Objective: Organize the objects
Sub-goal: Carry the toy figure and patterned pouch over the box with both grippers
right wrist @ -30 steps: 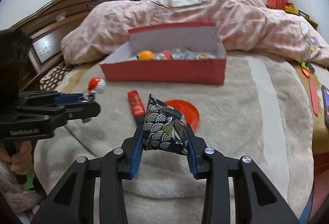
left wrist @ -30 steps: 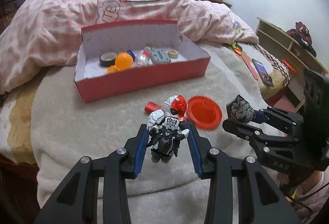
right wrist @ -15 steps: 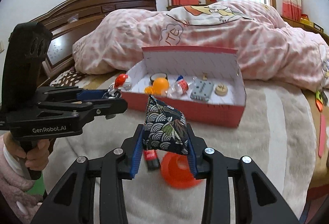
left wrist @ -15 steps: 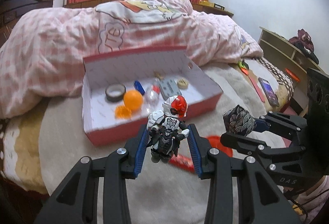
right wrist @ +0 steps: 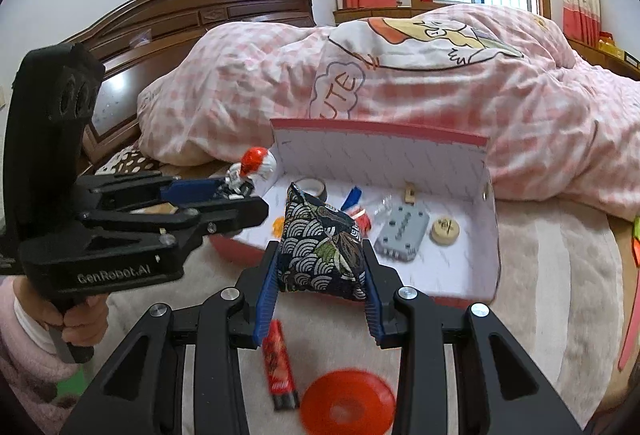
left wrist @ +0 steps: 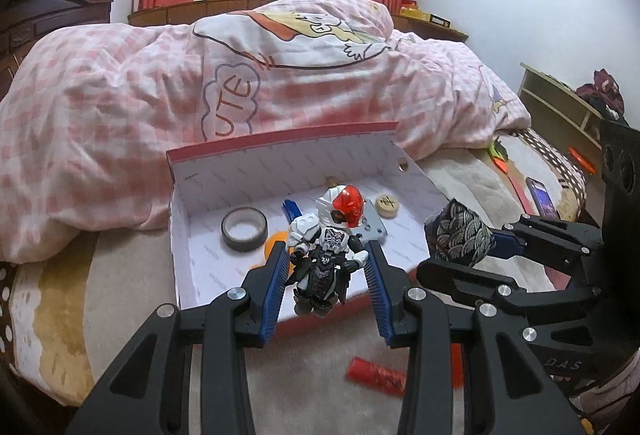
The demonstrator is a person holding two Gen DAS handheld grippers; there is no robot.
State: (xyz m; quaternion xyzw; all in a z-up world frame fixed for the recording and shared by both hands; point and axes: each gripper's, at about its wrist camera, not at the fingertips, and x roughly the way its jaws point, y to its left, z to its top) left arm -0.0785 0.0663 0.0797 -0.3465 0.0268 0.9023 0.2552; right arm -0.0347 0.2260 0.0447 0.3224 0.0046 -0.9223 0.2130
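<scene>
My left gripper [left wrist: 327,262] is shut on a toy robot figure [left wrist: 329,247] with a red and white helmet, held upright above the near wall of the red box [left wrist: 280,139]. My right gripper [right wrist: 321,267] is shut on a dark wave-patterned beanbag [right wrist: 320,243], also over the box's near edge. Each gripper shows in the other's view: the left gripper [right wrist: 224,201] at the left with the toy robot figure [right wrist: 256,171], the right gripper [left wrist: 480,255] at the right with the beanbag [left wrist: 460,231]. Inside the red box [right wrist: 380,131] lie a tape roll [left wrist: 244,229], an orange ball [left wrist: 276,241], a grey block [right wrist: 402,231] and a round wooden piece [right wrist: 444,230].
On the beige blanket in front of the box lie a red stick pack [right wrist: 280,367] and a red disc [right wrist: 347,399]. A pink checked duvet [left wrist: 200,75] is heaped behind the box. A phone [left wrist: 542,197] lies at the right, a wooden headboard [right wrist: 192,15] at the left.
Both grippers have risen and moved forward from the blanket to the box, carrying the robot figure and the beanbag. The red disc and stick pack have dropped below them in view.
</scene>
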